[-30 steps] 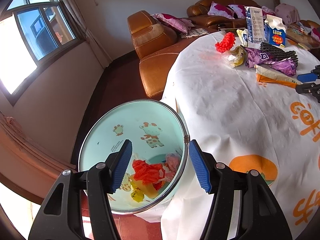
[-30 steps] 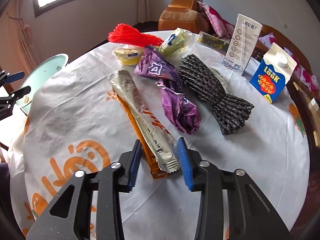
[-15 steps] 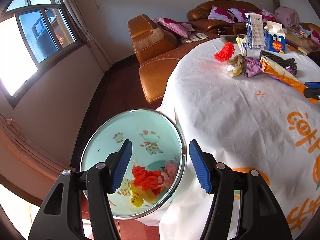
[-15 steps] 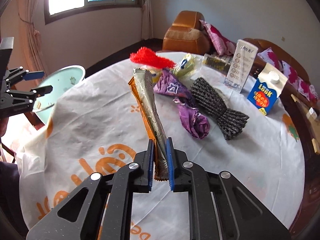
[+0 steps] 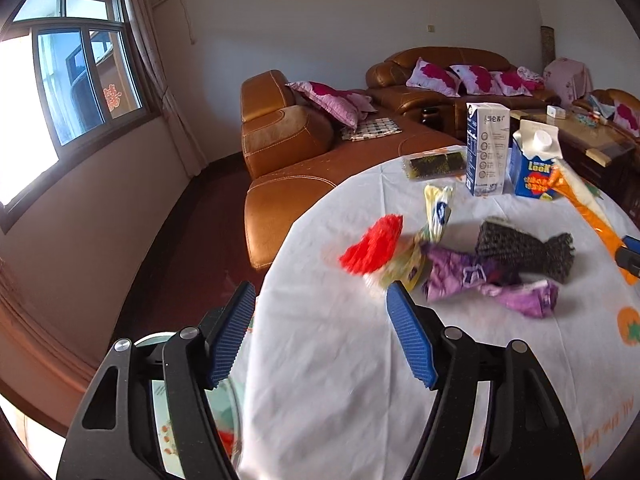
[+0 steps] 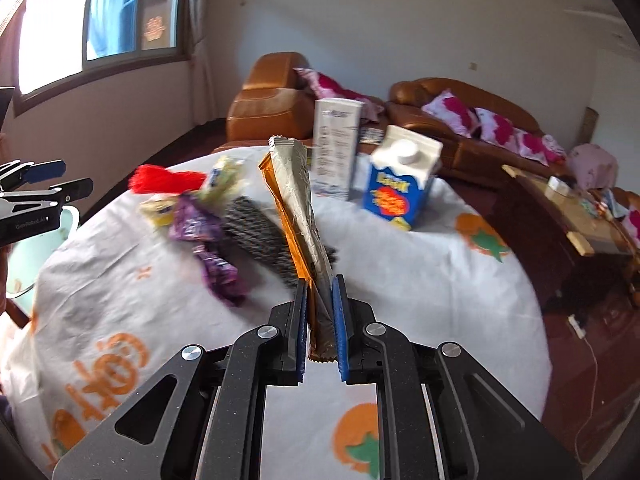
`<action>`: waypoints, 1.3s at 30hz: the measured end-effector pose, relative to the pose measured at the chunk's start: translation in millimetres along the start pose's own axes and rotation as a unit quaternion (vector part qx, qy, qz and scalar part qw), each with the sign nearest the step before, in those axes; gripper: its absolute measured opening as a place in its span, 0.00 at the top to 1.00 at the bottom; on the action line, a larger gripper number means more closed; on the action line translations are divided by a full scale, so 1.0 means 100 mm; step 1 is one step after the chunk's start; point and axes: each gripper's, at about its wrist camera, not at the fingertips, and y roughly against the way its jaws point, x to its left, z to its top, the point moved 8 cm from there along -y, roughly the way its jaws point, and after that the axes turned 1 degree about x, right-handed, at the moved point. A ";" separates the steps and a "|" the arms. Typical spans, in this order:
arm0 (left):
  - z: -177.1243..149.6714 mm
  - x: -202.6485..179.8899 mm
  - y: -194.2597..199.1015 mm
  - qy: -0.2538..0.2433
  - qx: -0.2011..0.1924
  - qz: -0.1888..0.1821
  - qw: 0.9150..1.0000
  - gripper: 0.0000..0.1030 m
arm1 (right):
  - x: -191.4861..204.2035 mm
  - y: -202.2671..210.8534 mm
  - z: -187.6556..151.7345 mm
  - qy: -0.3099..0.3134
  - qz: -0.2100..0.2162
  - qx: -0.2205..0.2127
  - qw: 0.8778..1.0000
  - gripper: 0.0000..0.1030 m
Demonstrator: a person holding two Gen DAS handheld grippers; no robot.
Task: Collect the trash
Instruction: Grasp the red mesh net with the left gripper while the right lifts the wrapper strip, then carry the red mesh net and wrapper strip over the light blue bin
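My right gripper (image 6: 320, 320) is shut on a long silver and orange snack wrapper (image 6: 298, 208) and holds it up off the table. The wrapper also shows in the left wrist view (image 5: 588, 204). My left gripper (image 5: 320, 340) is open and empty, at the table's left edge above the mint green trash bin (image 5: 192, 412). It also shows in the right wrist view (image 6: 40, 188). On the table lie a red net (image 5: 372, 246), a purple wrapper (image 5: 480, 280), a black mesh bundle (image 5: 524, 246) and a yellow packet (image 5: 438, 206).
A white carton (image 5: 486, 148) and a blue milk carton (image 5: 534, 168) stand at the far side of the round table (image 5: 340, 360). A seaweed tray (image 5: 434, 164) lies behind. Brown leather sofas (image 5: 288, 148) stand beyond the table.
The right gripper has lifted the wrapper higher off the table. The left gripper has swung up from over the bin toward the table's trash.
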 end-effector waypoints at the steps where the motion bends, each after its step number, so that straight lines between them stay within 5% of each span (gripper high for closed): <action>1: 0.04 -0.03 -0.06 0.002 0.001 0.002 1.000 0.35 | -0.07 -0.03 0.01 -0.007 -0.007 -0.001 1.000 0.88; 10: 0.19 -0.27 -0.60 0.000 0.032 0.016 0.999 0.35 | -0.29 -0.23 0.00 -0.039 0.002 -0.001 0.999 0.88; 12: 0.14 -0.26 -0.68 0.000 0.048 0.010 0.999 0.68 | -0.24 -0.23 0.00 -0.037 0.009 -0.003 0.999 0.88; 15: 0.11 -0.23 -0.71 0.001 0.057 -0.006 0.998 0.90 | -0.18 -0.21 0.00 -0.035 0.016 -0.005 0.999 0.88; 24: 0.09 0.08 -0.33 -0.010 0.027 -0.008 1.000 0.91 | 0.07 -0.13 0.08 -0.021 0.034 -0.014 0.999 0.88; 39: -0.52 0.83 0.46 -0.011 0.024 0.011 1.000 0.91 | 0.92 -0.17 0.31 0.042 0.086 -0.021 0.995 0.88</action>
